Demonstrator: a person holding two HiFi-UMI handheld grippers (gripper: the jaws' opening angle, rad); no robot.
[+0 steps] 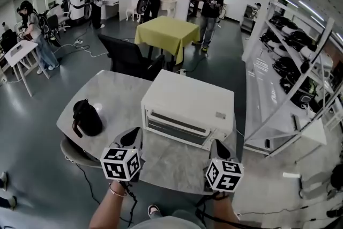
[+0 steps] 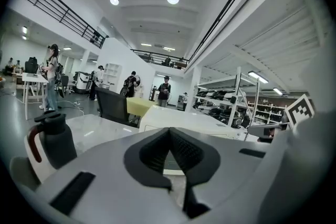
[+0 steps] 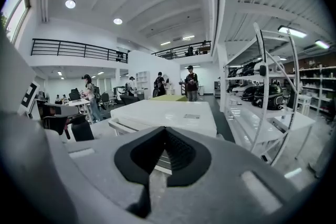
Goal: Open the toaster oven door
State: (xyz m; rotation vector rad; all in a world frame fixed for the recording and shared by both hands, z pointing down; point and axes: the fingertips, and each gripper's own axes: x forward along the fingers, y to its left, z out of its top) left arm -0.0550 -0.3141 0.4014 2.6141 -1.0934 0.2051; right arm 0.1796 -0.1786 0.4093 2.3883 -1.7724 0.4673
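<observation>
While the grey left gripper [image 1: 134, 135] and right gripper [image 1: 217, 145] hover at the near edge of the speckled grey table [image 1: 112, 88], the white boxy toaster oven [image 1: 187, 99] lies just ahead, door shut.
Its slatted door [image 1: 179, 127] faces the person, long axis along that edge; the grippers flank its ends, equally near, jaws pressed together on nothing. Bare tabletop in front should let it drop; a black jug [image 1: 86, 118] stands clear at the left edge.

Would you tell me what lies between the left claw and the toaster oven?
Nothing: in the head view only bare tabletop separates the left claw from the toaster oven.
</observation>
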